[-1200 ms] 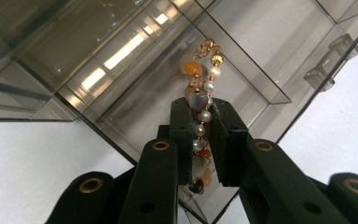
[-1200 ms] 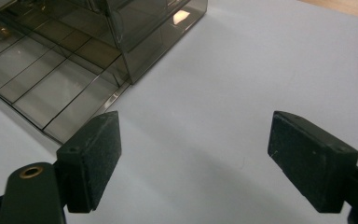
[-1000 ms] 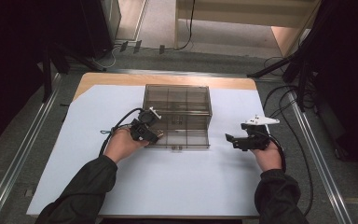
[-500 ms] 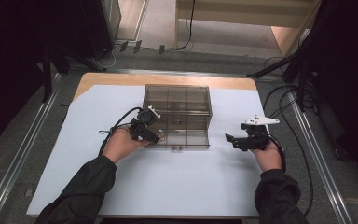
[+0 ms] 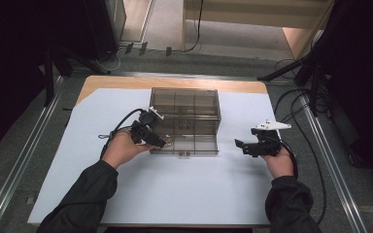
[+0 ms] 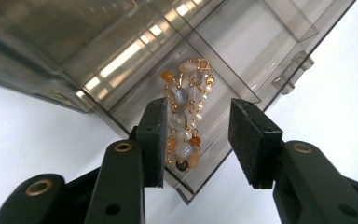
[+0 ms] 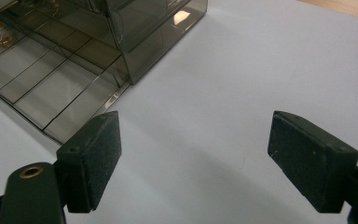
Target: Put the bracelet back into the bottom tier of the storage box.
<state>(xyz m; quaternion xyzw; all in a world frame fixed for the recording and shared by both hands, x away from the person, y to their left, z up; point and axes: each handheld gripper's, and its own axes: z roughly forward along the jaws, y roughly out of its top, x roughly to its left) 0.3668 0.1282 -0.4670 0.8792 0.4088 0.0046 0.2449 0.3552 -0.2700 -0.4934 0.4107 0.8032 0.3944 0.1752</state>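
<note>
Now parted over the beaded bracelet of amber, grey and pearl stones on gold links: left gripper, jaws just been opening, pads clear of the beads, nothing pinched. Lying loose in the front left compartment of the smoky transparent plastic drawer box, at the pulled-out tray, probably just let go there for storage. Left gripper tilted down over the box's front left corner, likely to keep the drop inside the dividers. Thin partition walls close on both sides of the bracelet, so little room sideways; easiest way out up and back. Right gripper well to the right of the box, jaws wide and empty, hovering over the pale blue table sheet. Plenty of open sheet in front of the box.
</note>
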